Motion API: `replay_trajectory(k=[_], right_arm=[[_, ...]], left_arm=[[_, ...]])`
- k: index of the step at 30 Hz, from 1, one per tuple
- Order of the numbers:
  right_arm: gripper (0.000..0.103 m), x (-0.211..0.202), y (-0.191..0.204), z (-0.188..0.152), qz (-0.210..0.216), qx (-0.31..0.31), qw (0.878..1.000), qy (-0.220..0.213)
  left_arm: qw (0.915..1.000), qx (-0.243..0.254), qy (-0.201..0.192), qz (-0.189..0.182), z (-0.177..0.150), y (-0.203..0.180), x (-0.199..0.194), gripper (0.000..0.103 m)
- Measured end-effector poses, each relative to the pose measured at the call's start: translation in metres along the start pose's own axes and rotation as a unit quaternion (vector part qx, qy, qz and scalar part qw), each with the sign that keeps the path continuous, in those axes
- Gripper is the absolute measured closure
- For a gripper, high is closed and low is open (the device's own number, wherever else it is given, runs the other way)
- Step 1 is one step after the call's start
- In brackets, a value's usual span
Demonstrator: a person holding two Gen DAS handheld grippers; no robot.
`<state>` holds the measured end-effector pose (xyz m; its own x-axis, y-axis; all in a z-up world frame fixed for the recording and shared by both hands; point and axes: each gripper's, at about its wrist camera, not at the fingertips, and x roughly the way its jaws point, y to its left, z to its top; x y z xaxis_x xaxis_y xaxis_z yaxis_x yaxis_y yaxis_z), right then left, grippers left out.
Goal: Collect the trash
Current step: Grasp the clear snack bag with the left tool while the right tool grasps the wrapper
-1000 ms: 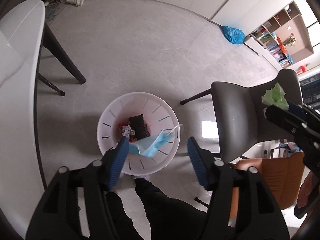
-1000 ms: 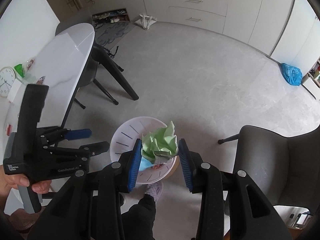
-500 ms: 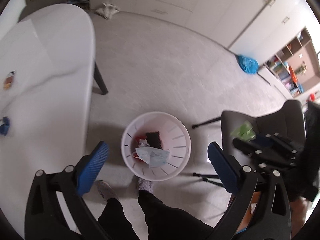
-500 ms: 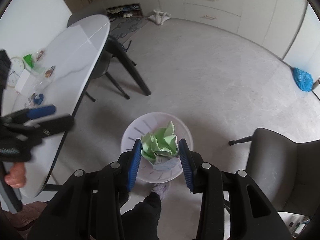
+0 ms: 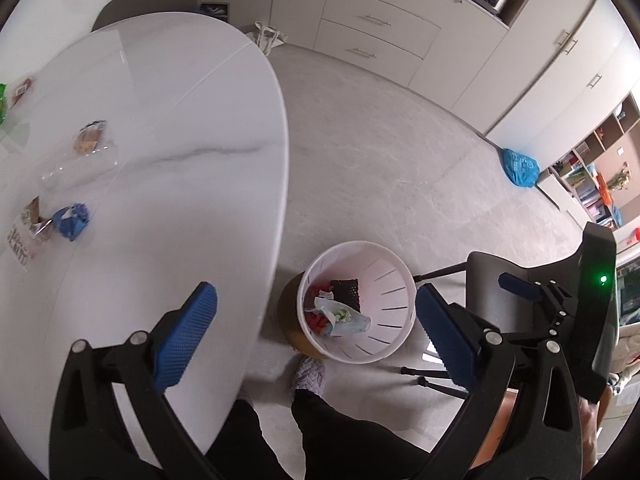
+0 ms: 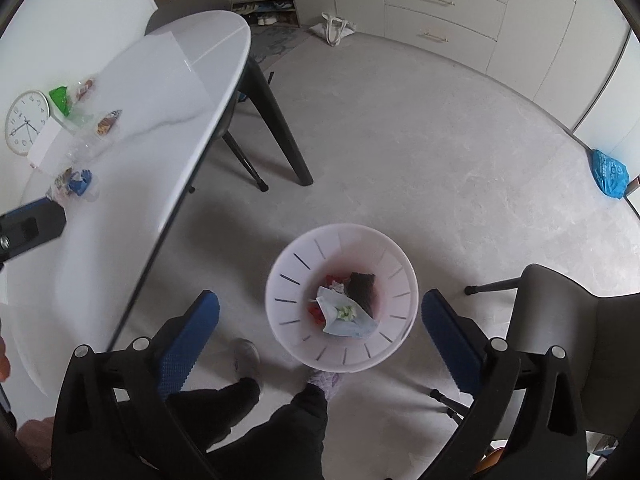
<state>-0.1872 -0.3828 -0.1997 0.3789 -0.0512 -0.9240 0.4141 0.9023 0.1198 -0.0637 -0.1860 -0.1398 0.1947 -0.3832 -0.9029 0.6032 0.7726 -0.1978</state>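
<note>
Green paper (image 6: 347, 313) lies in the white bin (image 6: 396, 344), below the right gripper (image 6: 320, 334), whose empty jaws just opened wide.

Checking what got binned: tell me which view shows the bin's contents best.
The right wrist view: it looks almost straight down into the white bin, showing the face mask unobstructed. The left wrist view sees the bin obliquely, its near wall hiding some contents.

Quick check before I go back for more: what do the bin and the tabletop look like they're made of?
Bin: looks like thin moulded plastic, pale pink-white and matte, with narrow slits cut around its wall. Tabletop: glossy white with a grey vein and a sheen, so probably polished marble or a marble-look slab; the pictures can't tell which.
</note>
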Motion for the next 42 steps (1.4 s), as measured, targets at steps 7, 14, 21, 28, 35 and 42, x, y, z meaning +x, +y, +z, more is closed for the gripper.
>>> replay_trajectory(k=[7,14,21,28,35,42], right_arm=[[0.003,-0.008,0.032,0.009,0.003,-0.016,1.000,-0.010],[0.003,-0.012,0.079,0.032,0.033,-0.039,0.998,-0.025],[0.003,-0.001,0.153,0.062,0.074,-0.089,0.993,-0.030],[0.003,0.020,0.222,0.088,0.104,-0.146,0.984,-0.017],[0.003,0.051,0.282,0.110,0.113,-0.211,0.971,0.005],[0.003,0.078,0.314,0.122,0.125,-0.244,0.961,0.026]], left_arm=[[0.9993,-0.034,-0.009,0.012,-0.004,0.042,-0.011,0.008],[0.9934,-0.094,-0.031,0.057,-0.007,0.108,-0.031,0.008],[0.9699,-0.214,-0.037,0.111,-0.012,0.215,-0.043,0.008],[0.9426,-0.299,-0.034,0.145,-0.004,0.298,-0.030,0.008],[0.9090,-0.391,-0.012,0.144,0.009,0.364,0.011,0.008],[0.8823,-0.449,0.005,0.143,0.013,0.402,0.041,0.021]])
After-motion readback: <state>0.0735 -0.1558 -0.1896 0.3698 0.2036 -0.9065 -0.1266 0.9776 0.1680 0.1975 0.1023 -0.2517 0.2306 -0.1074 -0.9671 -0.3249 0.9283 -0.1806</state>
